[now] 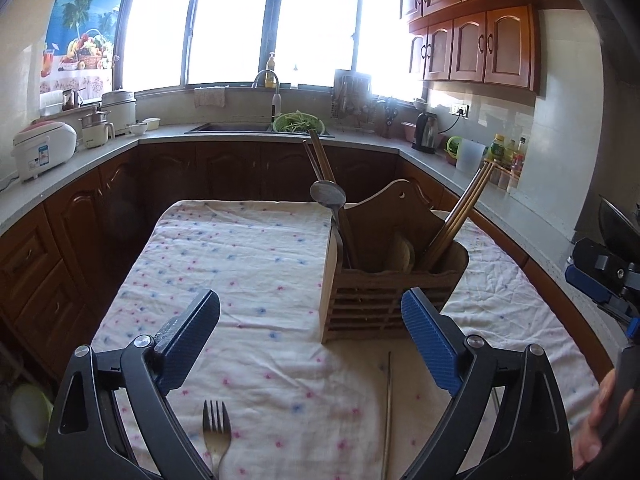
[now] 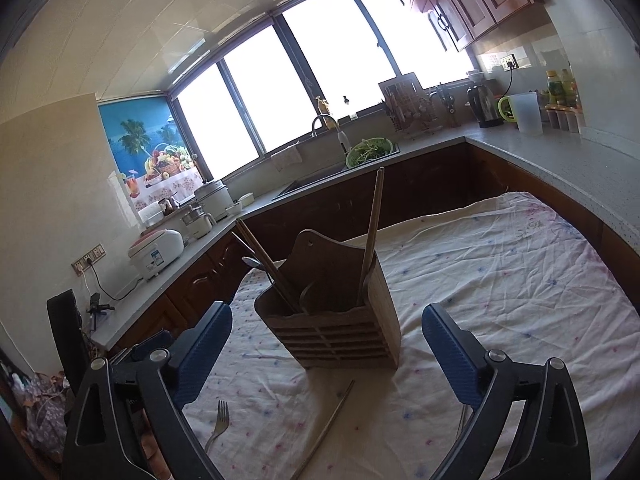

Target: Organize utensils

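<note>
A wooden utensil holder stands on the cloth-covered table and holds chopsticks and a metal spoon. A metal fork lies on the cloth near me on the left. A metal chopstick lies in front of the holder. Another fork shows partly behind my right gripper's right finger. My left gripper is open and empty above the cloth, short of the holder. My right gripper is open and empty, facing the holder.
The table wears a white cloth with pink and blue dots. Kitchen counters run around the room with a sink, a rice cooker, a kettle and bottles. The right gripper's body shows at the left wrist view's right edge.
</note>
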`<control>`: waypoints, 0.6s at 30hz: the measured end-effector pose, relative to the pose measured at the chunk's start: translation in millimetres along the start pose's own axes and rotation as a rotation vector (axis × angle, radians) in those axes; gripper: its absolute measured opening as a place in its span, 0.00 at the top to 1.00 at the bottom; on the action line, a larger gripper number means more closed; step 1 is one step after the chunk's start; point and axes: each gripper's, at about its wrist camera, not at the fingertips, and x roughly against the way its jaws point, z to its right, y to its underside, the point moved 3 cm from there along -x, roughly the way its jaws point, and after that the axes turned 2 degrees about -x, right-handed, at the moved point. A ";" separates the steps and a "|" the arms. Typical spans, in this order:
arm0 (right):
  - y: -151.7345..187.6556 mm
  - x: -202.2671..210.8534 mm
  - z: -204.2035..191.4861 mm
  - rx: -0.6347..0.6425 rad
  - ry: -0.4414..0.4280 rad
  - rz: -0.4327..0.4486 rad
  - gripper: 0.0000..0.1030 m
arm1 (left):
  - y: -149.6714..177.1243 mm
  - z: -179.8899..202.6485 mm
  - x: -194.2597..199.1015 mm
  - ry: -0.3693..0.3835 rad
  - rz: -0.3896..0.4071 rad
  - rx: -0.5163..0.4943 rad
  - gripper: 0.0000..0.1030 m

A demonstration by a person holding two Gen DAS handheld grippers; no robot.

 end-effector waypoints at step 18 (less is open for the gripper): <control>55.4 47.0 -15.0 0.080 0.011 -0.018 0.01 | 61.3 -14.0 71.4 -0.006 0.012 0.091 0.07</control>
